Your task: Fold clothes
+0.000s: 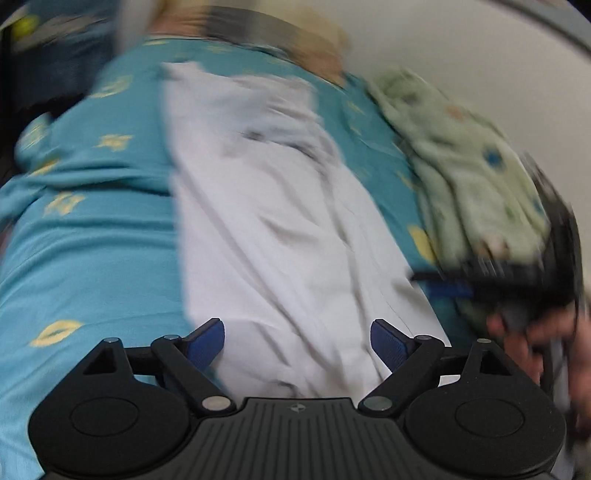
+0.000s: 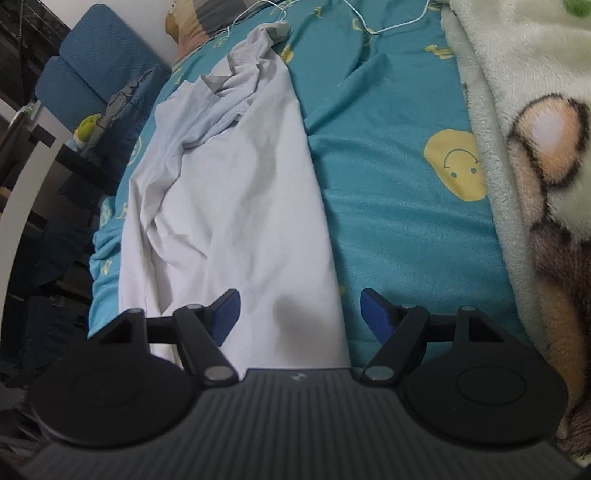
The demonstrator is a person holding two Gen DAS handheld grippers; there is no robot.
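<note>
left wrist view: motion-blurred | white garment (image 1: pixel 280 229) detail smeared | fleece blanket (image 2: pixel 524 110) cropped right

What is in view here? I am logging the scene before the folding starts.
garment: one, white, laid lengthwise on the sheet
sheet: one, teal with yellow smileys, covers the bed
blanket: one, cream plush with a bear print, right of the sheet
cable: one, white, at the sheet's far end
chair: one, blue, left of the bed
left gripper: black, blue pads, open over the garment
right gripper: black, blue pads, open over the garment's right edge
hand: one, blurred, holding the right gripper
</note>
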